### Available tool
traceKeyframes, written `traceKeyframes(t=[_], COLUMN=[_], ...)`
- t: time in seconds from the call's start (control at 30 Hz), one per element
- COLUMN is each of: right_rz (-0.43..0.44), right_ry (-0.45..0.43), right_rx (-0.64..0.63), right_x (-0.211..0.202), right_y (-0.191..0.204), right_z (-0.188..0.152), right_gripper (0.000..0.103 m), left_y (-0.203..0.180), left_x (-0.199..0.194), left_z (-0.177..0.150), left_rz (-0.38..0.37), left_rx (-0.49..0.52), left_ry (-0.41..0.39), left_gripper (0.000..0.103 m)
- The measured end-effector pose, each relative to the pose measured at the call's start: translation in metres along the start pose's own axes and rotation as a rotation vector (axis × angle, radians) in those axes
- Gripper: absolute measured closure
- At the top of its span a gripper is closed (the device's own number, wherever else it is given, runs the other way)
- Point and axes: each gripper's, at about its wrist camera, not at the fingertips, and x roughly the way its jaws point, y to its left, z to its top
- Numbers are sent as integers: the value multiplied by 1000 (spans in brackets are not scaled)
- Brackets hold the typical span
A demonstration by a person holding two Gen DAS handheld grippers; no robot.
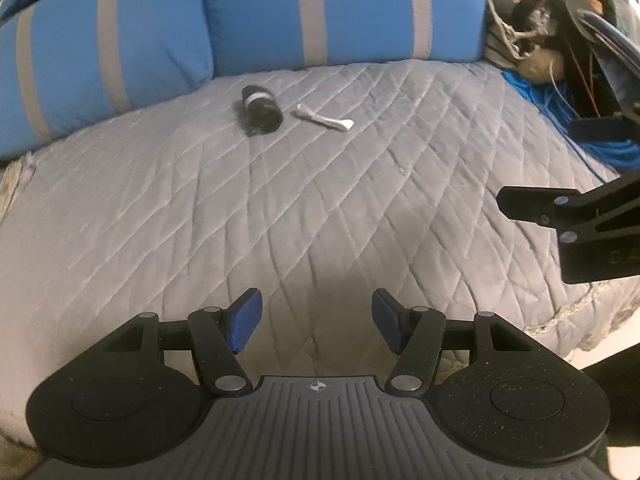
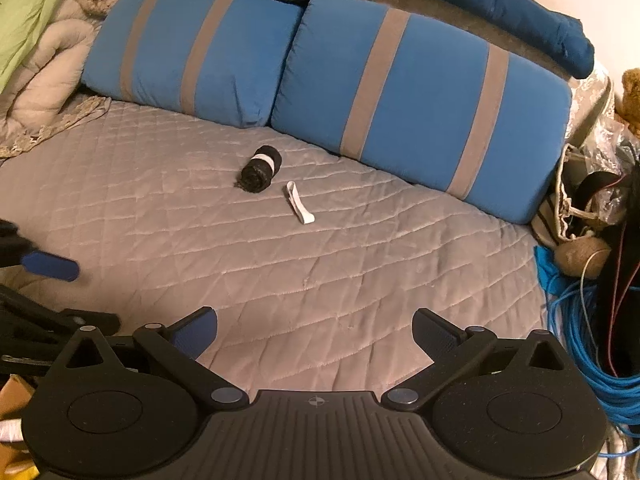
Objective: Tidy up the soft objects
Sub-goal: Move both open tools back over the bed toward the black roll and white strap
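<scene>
At the far left of the right wrist view lies a green cloth with a beige comforter bunched below it. Beside them two blue pillows with grey stripes lean at the back of the bed: the left pillow and the right pillow, which touch each other at their inner edges. Behind them lies a dark blue blanket.

The bed is covered by a grey quilted bedspread. On it, just in front of the place where the pillows meet, rests a black rolled cloth with a white band around it. Near its right side, but not touching it, lies a small white strap; it looks like a flat folded band, though it is too small to tell surely.

The left gripper hovers over the near part of the bedspread, well apart from both small things. Its jaws stand about half open with blue pads, and only bare bedspread shows between them. The right gripper hovers to its right, also over the near bedspread. Its jaws stand wide open and hold nothing.

At the right edge of the bed is a pile of clutter: a coil of blue cable, a striped bag, and some dark items that are hard to make out.
</scene>
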Motion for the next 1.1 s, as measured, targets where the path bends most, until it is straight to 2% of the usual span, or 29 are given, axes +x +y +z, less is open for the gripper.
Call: traceKeyframes(t=[0.1, 0.33, 0.43, 0.57, 0.8, 1.1], right_rz=[-3, -8, -15, 5, 49, 60], right_ry=[4, 3, 8, -4, 23, 34], right_rx=[2, 16, 26, 24, -20, -80], right_x=[1, 17, 27, 39, 73, 112], right_y=[-6, -22, -28, -34, -31, -22], right_z=[-2, -1, 4, 14, 26, 33], right_gripper=[0, 0, 0, 0, 0, 0], left_y=[-7, -3, 1, 9, 20, 39], left_x=[2, 0, 0, -3, -11, -4], left_z=[3, 19, 27, 39, 58, 74], left_rz=[21, 29, 36, 2, -23, -24], left_rx=[28, 0, -26, -65, -73, -84], left_ry=[-29, -86, -79, -60, -71, -51], left_gripper=[43, 43, 43, 43, 43, 43])
